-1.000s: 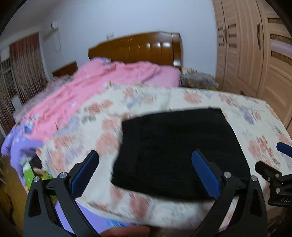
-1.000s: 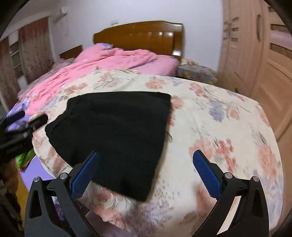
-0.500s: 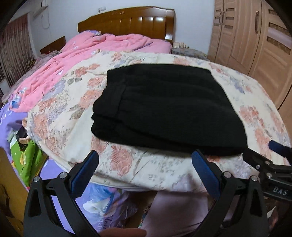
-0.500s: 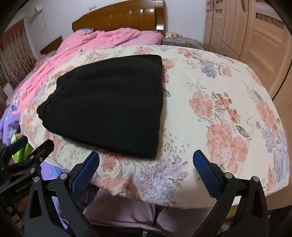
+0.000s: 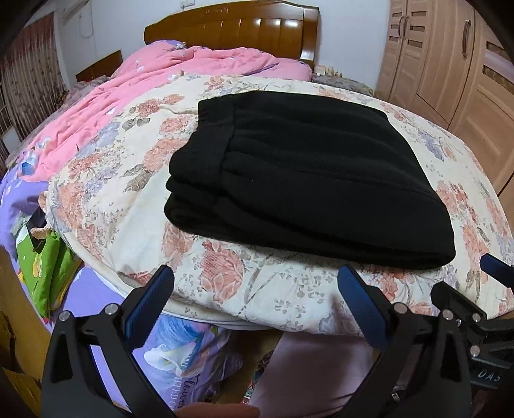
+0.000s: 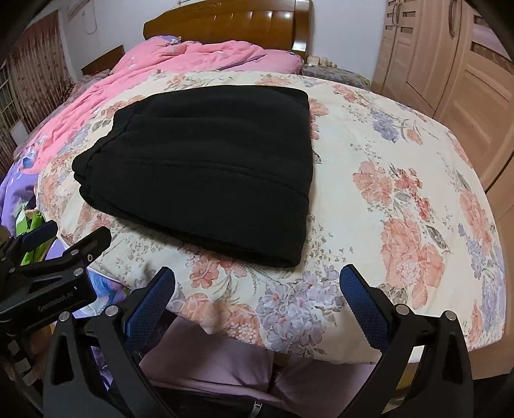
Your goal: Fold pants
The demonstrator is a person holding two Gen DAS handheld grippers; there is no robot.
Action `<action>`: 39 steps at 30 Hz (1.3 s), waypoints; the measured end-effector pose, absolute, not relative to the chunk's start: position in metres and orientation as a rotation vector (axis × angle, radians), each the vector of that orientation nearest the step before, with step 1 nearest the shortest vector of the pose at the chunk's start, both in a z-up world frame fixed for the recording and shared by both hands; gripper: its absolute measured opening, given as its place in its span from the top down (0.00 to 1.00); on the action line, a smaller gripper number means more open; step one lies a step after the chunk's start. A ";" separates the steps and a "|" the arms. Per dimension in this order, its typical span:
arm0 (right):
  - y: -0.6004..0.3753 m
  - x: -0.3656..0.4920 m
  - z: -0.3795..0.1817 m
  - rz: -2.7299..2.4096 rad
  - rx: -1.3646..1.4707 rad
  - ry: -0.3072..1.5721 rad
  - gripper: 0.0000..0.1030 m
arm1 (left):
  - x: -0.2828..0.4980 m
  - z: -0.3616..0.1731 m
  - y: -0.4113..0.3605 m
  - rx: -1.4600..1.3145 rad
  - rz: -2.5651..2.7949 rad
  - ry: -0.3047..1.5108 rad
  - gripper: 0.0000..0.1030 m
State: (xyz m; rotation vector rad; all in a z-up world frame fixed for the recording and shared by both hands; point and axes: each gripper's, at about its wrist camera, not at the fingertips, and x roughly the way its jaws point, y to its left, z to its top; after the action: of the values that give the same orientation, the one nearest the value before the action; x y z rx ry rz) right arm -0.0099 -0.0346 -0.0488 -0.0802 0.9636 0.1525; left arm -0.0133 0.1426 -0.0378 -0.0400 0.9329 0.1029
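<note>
Both grippers have drawn back off the bed since a second ago: my left gripper and right gripper now hang past the near edge of the quilt, each with its jaws spread wide and nothing between them. A second ago the left one was right over the pants; now the whole bundle lies clear ahead of it, untouched. I take that retreat to mean the folding is finished, or very nearly, and I am only checking the result.

The pants sit as a compact, several-layer black stack on the floral quilt at the foot of the bed, left of centre in the right view. Its long axis runs from the near right corner up toward the headboard. The layered open edges and waistband face left, toward the pink duvet; the rounded fold faces me.
</note>
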 end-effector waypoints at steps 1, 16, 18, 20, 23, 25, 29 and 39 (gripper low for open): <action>-0.035 -0.010 -0.048 0.153 -0.080 0.962 0.04 | -0.013 -0.038 0.142 -0.040 0.104 0.932 0.01; -0.035 -0.011 -0.048 0.158 -0.076 0.960 0.04 | -0.013 -0.037 0.141 -0.034 0.103 0.937 0.01; -0.035 -0.011 -0.048 0.157 -0.076 0.960 0.04 | -0.013 -0.038 0.141 -0.034 0.103 0.936 0.01; -0.034 -0.011 -0.048 0.157 -0.076 0.961 0.04 | -0.013 -0.038 0.141 -0.034 0.102 0.937 0.01; -0.034 -0.011 -0.048 0.157 -0.076 0.961 0.04 | -0.013 -0.038 0.141 -0.032 0.102 0.937 0.01; -0.034 -0.011 -0.049 0.158 -0.076 0.962 0.04 | -0.013 -0.037 0.141 -0.030 0.102 0.938 0.01; -0.034 -0.011 -0.049 0.158 -0.076 0.961 0.04 | -0.014 -0.038 0.141 -0.026 0.101 0.937 0.01; -0.034 -0.011 -0.050 0.160 -0.076 0.963 0.04 | -0.014 -0.038 0.140 -0.025 0.102 0.938 0.01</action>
State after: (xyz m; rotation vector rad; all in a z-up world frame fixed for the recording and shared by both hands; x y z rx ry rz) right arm -0.0107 -0.0340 -0.0497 -0.0763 0.9635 0.1595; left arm -0.0141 0.1404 -0.0377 -0.0249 0.9379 0.1023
